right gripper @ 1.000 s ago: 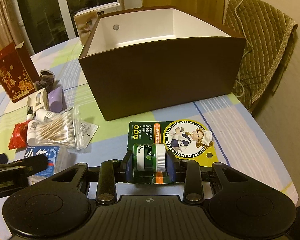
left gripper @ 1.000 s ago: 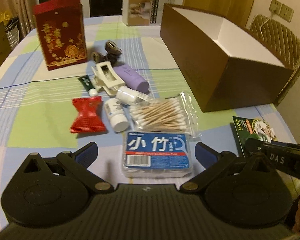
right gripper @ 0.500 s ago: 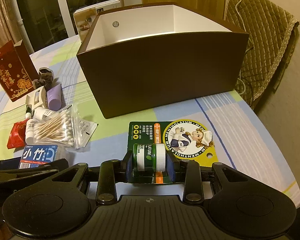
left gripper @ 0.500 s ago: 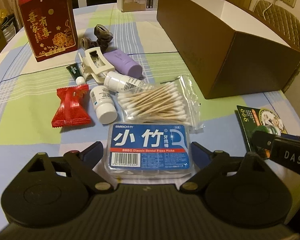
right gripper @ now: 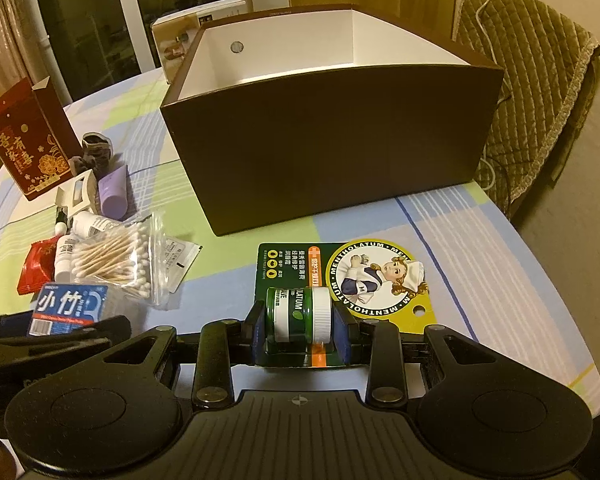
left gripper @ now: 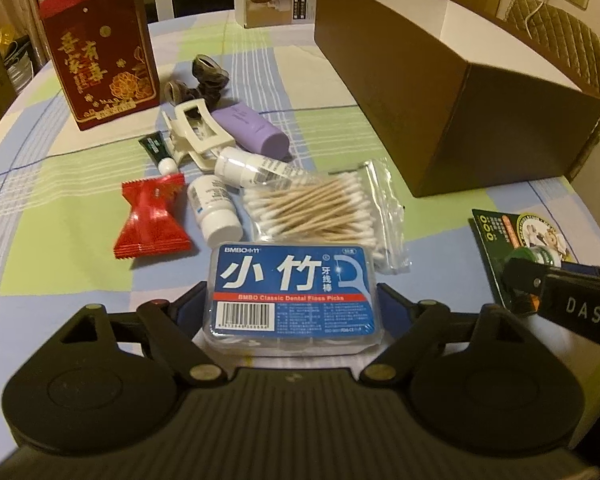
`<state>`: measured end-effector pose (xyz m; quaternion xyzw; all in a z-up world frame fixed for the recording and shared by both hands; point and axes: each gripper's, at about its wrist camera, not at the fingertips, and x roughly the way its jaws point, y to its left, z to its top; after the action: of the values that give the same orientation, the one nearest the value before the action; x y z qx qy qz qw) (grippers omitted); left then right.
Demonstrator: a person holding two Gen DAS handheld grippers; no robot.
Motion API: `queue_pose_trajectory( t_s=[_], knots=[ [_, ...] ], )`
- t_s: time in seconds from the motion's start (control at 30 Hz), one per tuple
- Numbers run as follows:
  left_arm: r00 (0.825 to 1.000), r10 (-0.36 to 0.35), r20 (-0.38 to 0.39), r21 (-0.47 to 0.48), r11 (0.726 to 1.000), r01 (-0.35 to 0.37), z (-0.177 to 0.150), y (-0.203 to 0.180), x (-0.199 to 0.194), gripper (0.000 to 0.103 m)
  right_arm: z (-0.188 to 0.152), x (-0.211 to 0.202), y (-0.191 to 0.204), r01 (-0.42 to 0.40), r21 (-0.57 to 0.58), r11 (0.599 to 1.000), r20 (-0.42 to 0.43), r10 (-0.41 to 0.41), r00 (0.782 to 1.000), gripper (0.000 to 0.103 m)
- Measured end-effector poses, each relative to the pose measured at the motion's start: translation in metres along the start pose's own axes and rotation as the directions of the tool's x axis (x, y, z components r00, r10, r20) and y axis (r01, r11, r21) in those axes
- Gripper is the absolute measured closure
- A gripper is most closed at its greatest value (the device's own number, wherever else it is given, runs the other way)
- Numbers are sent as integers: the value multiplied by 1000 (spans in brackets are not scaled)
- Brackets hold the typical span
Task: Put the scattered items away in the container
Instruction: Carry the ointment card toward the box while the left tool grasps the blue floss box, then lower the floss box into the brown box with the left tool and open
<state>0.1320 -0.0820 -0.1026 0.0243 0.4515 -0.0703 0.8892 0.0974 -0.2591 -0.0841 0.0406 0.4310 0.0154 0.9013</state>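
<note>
The left gripper [left gripper: 290, 308] has the blue floss-pick box [left gripper: 291, 292] between its jaws, which are closing on it; the blue pads stand just beside the box's short sides, and whether they press yet cannot be told. The box lies flat on the tabletop [left gripper: 60, 184]. Just ahead of the jaws lies the bag of cotton swabs [left gripper: 320, 212], with a white bottle [left gripper: 214, 210] and a red wrapper [left gripper: 150, 220] ahead and to their left.

The right gripper [right gripper: 300, 328] stands narrow, its jaws clamped on the green Mentholatum jar [right gripper: 300, 314], which lies on its side still fixed to its backing card [right gripper: 344, 268]. The card rests on the tabletop, reaching forward beyond the jaws.

The brown container [right gripper: 332, 136] sits well ahead of the right jaws, and ahead and to the right of the left ones. It is open at the top, and nothing can be seen inside it.

Both hands appear to be at the pick-up step. Next, the left jaws likely need to finish closing squarely on the box. Each load must then be lifted clear of the tabletop and carried over the container's near wall, high enough that the trailing card clears the rim.
</note>
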Motion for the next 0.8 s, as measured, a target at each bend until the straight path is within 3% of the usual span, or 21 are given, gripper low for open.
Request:
queue_pose_trajectory(
  t_s=[0.3, 0.8],
  knots=[
    [999, 1, 38, 5, 1000, -1, 8, 6, -30, 20, 6, -22, 4, -22, -17, 1000, 34, 23, 999, 66],
    [991, -6, 136, 10, 1000, 5, 31, -2, -96, 20, 22, -91, 2, -40, -40, 998, 150, 45, 988, 66]
  ],
)
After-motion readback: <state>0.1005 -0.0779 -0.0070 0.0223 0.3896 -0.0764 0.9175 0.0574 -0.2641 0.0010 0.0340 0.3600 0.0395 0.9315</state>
